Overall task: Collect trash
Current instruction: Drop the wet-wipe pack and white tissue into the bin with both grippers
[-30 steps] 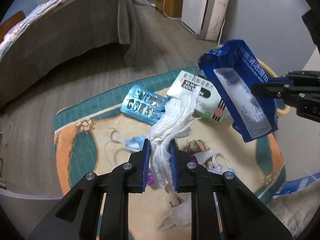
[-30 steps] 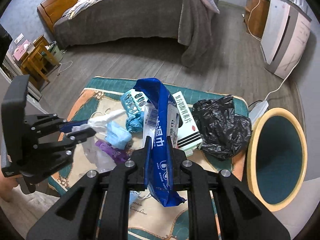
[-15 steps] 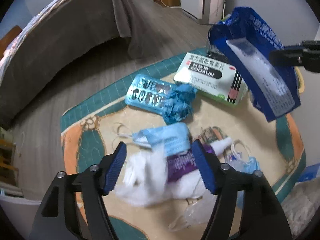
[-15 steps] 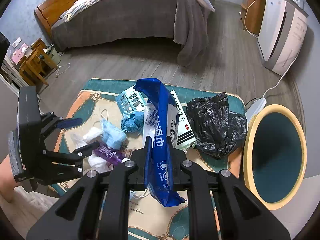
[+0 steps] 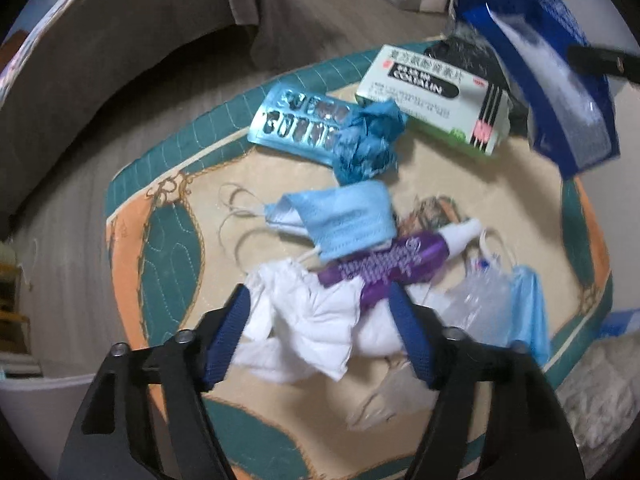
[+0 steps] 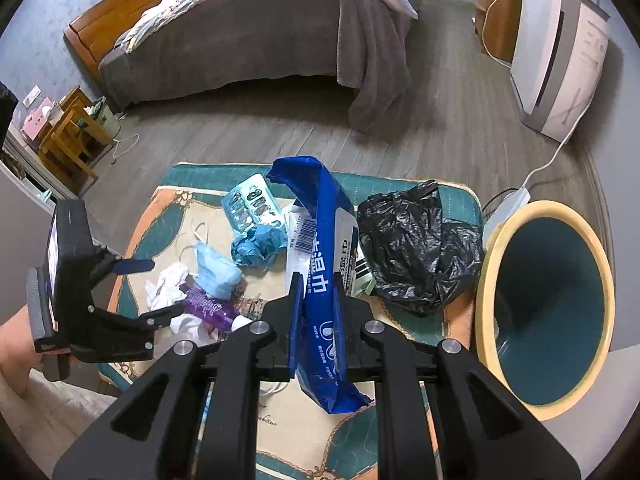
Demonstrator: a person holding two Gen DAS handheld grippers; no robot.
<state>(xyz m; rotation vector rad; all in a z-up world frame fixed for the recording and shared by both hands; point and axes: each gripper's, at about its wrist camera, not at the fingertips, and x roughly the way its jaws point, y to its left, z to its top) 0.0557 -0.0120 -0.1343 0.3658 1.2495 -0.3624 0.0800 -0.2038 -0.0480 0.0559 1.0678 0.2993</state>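
My left gripper [image 5: 320, 300] is open, its jaws standing either side of a crumpled white tissue [image 5: 312, 328] that lies on the mat [image 5: 160, 248]. A purple tube [image 5: 400, 264] and a blue face mask [image 5: 344, 224] lie just beyond it. My right gripper [image 6: 316, 284] is shut on a blue wet-wipe packet [image 6: 320, 248], held above the mat; the packet also shows in the left wrist view [image 5: 552, 80]. The left gripper shows in the right wrist view [image 6: 156, 288]. A round bin [image 6: 548, 304] with a cream rim stands at the right.
On the mat lie a blister pack [image 5: 300, 124], a crumpled blue glove [image 5: 368, 140], a white medicine box [image 5: 436, 92], a black plastic bag [image 6: 416, 244] and a second mask [image 5: 524, 304]. A bed [image 6: 260, 32] and a white appliance [image 6: 560, 48] stand beyond.
My left gripper let go of the white tissue, which dropped onto the mat, and opened wide, then came down around it. The right gripper still holds the blue packet.
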